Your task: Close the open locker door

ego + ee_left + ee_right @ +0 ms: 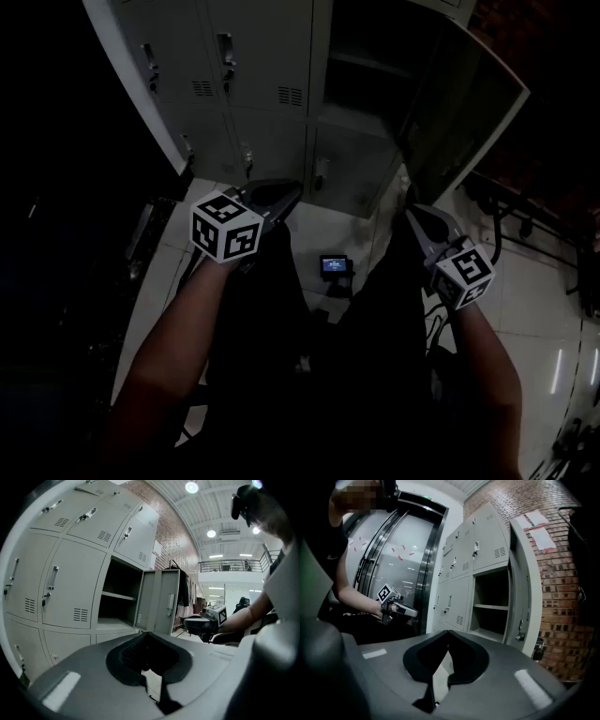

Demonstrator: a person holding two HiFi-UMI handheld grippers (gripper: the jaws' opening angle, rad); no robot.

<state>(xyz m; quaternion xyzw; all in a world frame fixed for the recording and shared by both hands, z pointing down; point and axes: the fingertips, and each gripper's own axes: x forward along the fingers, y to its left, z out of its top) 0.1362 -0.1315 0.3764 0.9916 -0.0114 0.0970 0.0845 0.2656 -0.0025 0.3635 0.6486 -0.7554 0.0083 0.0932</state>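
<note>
lockers (pixel 253 66) in pale grey fill the top of the head view. the locker door (pixel 469 103) at their right end stands swung wide open, hinged on its right side, with its free edge turned out toward the person. behind it the open compartment (pixel 119 581) is dark inside, with a single shelf (pixel 117 596) across it and nothing to be made out on it.

the left gripper (pixel 292 190) is held out in front of the closed lockers, left of the open compartment and well apart from the door. its own view shows its jaws brought together at the tips, with nothing between them.

the right gripper (pixel 412 214) points up toward the lower part of the open door. in the right gripper view the door rises ahead and to the right, near but not touched. its jaws are also closed tip to tip and hold nothing.

both forearms reach forward over a pale tiled floor (pixel 525 300). a small device with a lit screen (pixel 336 266) lies on the floor between the arms. a brick wall (pixel 562 573) runs just beside the door on its far side. the head view is very dim, so finer detail is lost.
</note>
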